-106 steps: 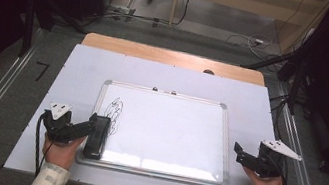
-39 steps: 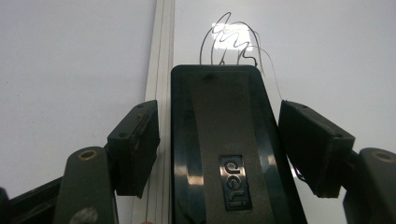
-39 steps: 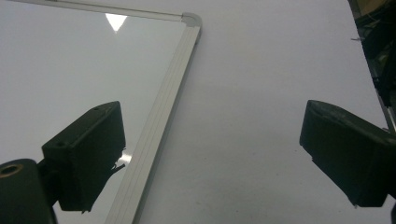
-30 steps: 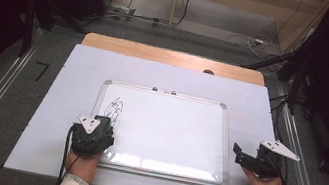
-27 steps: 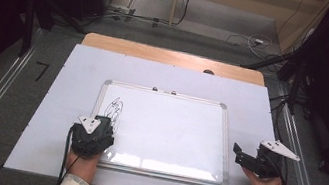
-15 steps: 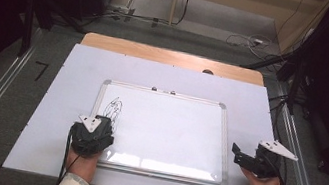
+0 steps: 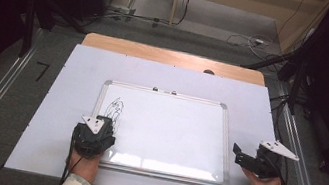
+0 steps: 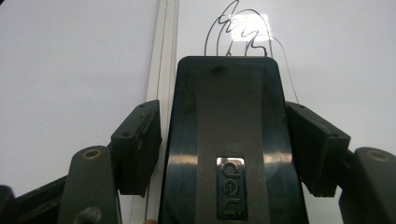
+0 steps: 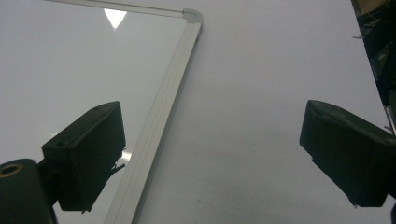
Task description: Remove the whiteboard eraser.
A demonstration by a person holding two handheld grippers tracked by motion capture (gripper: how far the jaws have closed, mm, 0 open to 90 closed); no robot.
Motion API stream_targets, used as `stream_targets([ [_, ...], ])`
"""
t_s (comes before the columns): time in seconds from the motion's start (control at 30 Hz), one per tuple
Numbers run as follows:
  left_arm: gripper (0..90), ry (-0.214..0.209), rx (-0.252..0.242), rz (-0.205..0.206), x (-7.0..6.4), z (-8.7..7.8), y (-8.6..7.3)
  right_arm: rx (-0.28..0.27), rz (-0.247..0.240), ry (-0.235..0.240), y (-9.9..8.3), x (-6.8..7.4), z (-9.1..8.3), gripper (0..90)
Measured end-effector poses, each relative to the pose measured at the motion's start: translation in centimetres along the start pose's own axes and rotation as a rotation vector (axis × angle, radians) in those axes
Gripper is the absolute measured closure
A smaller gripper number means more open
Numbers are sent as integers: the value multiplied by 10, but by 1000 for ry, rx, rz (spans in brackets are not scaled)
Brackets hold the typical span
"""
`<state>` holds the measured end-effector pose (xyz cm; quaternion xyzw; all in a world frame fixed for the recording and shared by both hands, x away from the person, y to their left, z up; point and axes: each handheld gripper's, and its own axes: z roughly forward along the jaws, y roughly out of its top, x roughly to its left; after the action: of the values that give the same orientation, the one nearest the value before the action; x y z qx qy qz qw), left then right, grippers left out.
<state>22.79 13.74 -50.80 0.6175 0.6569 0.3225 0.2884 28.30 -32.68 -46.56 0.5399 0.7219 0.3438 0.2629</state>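
The left gripper [image 7: 94,134] clamps a dark whiteboard eraser [image 8: 229,140] between its jaws, one pad pressed on each long side. The eraser sits on the lower left part of the whiteboard [image 7: 172,124], close to the frame's left edge, its far end just below a black scribble [image 7: 115,108] drawn on the board. The whiteboard lies flat in the middle of the white counter [image 7: 67,86]. The right gripper [image 7: 242,160] rests on the counter just beside the board's right frame, its jaws spread wide with nothing between them.
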Motion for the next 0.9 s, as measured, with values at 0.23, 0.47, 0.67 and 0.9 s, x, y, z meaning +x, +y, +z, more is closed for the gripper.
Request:
stream_targets([
  [0.23, 357, -19, -3, -18, 2, -1, 1, -1, -3, 1, 0, 0, 0, 54],
  [0.47, 379, -27, -10, -14, 2, -2, 2, 0, -4, 2, 0, 1, 0, 54],
  [0.67, 404, -49, -7, -30, 5, -2, 2, 1, -4, 1, 0, 1, 0, 54],
  [0.9, 407, -62, -2, -14, 6, -2, 3, 1, -5, 4, 0, 1, 0, 54],
])
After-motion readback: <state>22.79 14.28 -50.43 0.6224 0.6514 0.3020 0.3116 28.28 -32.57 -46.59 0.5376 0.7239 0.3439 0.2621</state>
